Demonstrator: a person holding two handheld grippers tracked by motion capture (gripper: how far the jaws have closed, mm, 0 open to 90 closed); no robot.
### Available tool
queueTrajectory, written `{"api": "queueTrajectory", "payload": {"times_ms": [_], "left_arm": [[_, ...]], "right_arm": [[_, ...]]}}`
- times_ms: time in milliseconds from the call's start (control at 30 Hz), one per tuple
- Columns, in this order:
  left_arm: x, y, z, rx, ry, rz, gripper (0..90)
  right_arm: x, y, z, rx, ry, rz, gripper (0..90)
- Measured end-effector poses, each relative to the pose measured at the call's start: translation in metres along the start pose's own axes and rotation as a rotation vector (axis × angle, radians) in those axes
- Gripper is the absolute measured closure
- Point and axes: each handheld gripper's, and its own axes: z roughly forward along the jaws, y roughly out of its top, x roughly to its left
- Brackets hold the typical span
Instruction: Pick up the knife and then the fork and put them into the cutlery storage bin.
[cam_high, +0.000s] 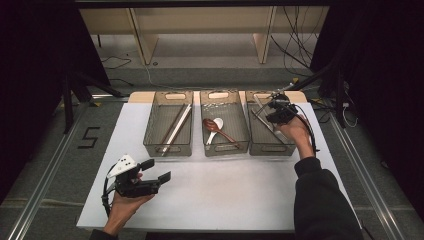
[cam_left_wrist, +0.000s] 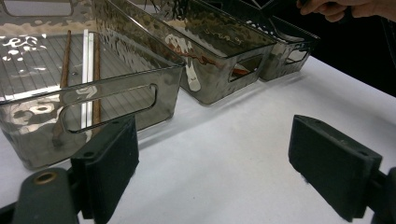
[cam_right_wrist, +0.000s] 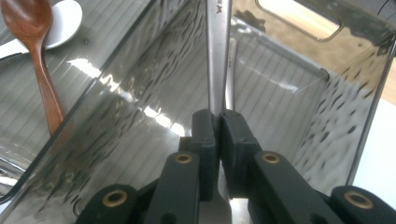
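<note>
So the right hand (cam_high: 295, 132) is reaching out over the right bin (cam_high: 287, 150), up at about 1 o'clock on the table (cam_high: 240, 200), dark sleeve running back toward 5 o'clock and the wrist bent so the right gripper (cam_high: 272, 111) points down and away into that bin. In the right gripper view its jaws are squeezed together on a flat metal utensil (cam_right_wrist: 218, 56), which runs straight up toward 12 o'clock from the pads; it looks like a handle, with another metal piece just behind it, but I can't tell which kind of utensil it is. There's some stamped lettering at the very top of that handle, too cut off to read properly. The left hand (cam_high: 125, 205) is parked down at 7 o'clock on the table, palm under the left gripper (cam_high: 156, 170), which lies roughly level and aims toward 2 o'clock, its grey three-cornered plate (cam_high: 122, 165) on top. Its jaws are wide apart with nothing but bare white tabletop between them. Ahead of it sit the three smoky see-through bins in a row: the left bin (cam_high: 150, 145) holds chopsticks (cam_high: 176, 127), a dark pair and a pale pair lying lengthwise, and the middle bin (cam_high: 244, 142) holds a wooden spoon (cam_high: 220, 131) crossed over a white spoon (cam_high: 216, 125). The middle bin's side wall has faint embossed writing in the left gripper view, not legible. On the floor off at 9 o'clock there's a black taped "5" (cam_high: 90, 137).
</note>
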Motion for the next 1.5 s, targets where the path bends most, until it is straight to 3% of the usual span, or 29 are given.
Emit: {"api": "queueTrajectory", "payload": {"times_ms": [733,1033,1500], "left_arm": [[0.000,0.000,0.000,0.000,0.000,0.000,15.8],[0.000,0.000,0.000,0.001,0.000,0.001,15.8],[-0.001,0.000,0.000,0.004,-0.002,0.003,15.8]], "right_arm": [[0.001,-0.010,0.017,0.042,0.022,0.040,82.9],[0.003,-0.007,0.004,-0.020,0.043,0.047,72.7],[0.020,-0.017,-0.025,-0.150,0.165,0.067,45.4]]}}
